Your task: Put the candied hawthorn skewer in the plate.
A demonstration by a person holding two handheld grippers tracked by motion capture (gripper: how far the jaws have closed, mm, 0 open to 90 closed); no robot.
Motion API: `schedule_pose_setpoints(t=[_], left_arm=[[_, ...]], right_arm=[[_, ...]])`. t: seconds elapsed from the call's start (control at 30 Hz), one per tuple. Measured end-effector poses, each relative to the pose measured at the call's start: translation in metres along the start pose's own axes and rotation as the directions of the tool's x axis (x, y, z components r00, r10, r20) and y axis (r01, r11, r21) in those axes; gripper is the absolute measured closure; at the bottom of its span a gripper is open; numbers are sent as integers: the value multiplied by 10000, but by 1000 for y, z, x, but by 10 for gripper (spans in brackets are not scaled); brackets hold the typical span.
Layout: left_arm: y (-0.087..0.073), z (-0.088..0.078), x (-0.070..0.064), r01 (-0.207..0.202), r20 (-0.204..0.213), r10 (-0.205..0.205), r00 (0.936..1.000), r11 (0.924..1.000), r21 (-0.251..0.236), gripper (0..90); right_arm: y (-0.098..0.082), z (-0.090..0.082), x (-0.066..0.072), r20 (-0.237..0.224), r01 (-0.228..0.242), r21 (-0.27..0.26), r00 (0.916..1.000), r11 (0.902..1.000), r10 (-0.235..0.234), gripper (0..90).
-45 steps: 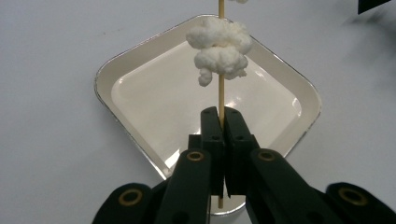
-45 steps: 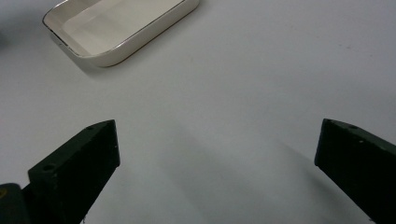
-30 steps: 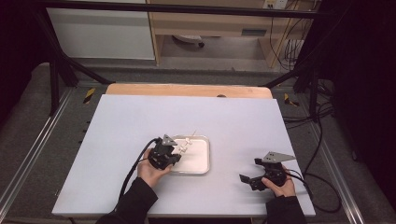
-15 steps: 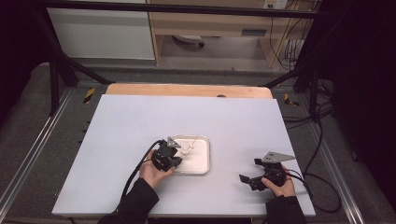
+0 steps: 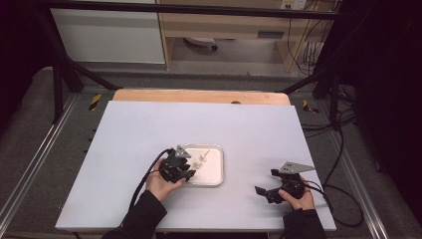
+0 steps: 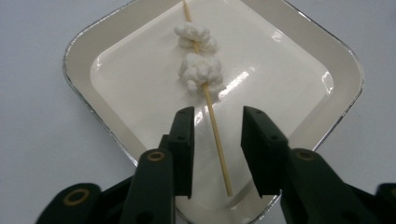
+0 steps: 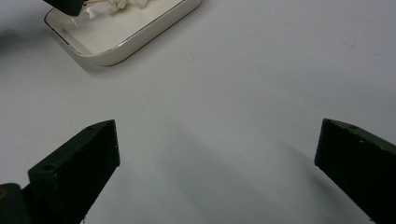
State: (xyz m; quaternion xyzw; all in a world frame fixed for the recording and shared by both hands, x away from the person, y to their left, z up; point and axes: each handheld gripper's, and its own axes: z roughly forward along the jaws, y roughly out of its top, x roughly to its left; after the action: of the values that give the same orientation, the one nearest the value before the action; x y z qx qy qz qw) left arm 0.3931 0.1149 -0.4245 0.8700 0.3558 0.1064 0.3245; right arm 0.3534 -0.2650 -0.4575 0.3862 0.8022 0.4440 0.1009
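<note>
My skewer (image 6: 215, 135) lies flat in the white tray (image 6: 336, 70), a thin wooden stick with two white lumps (image 6: 201, 72) threaded on its far half. The tray sits on the pale table (image 5: 129, 134) a little nearer my edge than the far one, roughly midway between the left and right edges, with bare surface all around it. Nothing else rests on the tabletop, and nothing lies between my tools and the tray. Beyond the far edge runs a strip of wooden board (image 5: 199, 96), and past that a shelf unit and a white panel on the floor side.

My left gripper (image 6: 217, 140) hangs over the near end of the tray, pointing down and forward along the stick. Its jaws have just been opening and now stand apart, one on each side of the bare part of the skewer, with a clear gap to the wood on both sides, so the stick is between them but not pinched. In the high view my left hand (image 5: 161, 181) holds that tool at the tray's near left corner, the cable trailing back toward my sleeve.

My right gripper (image 7: 217, 154) is well apart from the tray, toward the near right corner of the table, held low over bare surface. Its jaws are spread wide with nothing between them, aimed across the table toward the tray, whose corner shows at the top left of the right gripper view.
</note>
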Motion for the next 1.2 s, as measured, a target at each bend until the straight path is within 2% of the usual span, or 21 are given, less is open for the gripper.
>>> schedule_pose_setpoints(t=[0.17,0.27,0.43,0.7,0.87,1.0,1.07,1.2], left_arm=[[-1,-10,1,-124,-102,122,9999,9996,-245,440],[-3,-16,4,-92,129,96,9999,9997,-243,320],[-11,-27,10,-346,47,347,9994,9991,-245,196],[-41,-48,25,-52,114,60,9999,9977,-679,121],[-67,-57,38,266,-143,-280,9995,9959,-867,99],[-83,-61,50,92,-156,-115,9998,9907,-1357,81],[-90,-65,52,458,-369,-511,9980,9900,-1333,73],[-103,-71,56,647,-480,-718,9963,9885,-1366,67]], right_arm=[[0,0,0,-6,-18,-13,10000,10000,18,6],[0,0,0,7,-10,23,10000,10000,10,6],[0,-1,0,18,-16,18,10000,10000,16,6],[0,-1,0,36,-55,40,10000,10000,54,6],[0,0,0,62,-76,137,10000,9999,75,6],[0,1,0,95,-74,204,9999,9998,72,6],[-1,1,0,107,-96,240,9999,9997,94,6],[-1,1,0,110,-82,245,9999,9997,79,6]])
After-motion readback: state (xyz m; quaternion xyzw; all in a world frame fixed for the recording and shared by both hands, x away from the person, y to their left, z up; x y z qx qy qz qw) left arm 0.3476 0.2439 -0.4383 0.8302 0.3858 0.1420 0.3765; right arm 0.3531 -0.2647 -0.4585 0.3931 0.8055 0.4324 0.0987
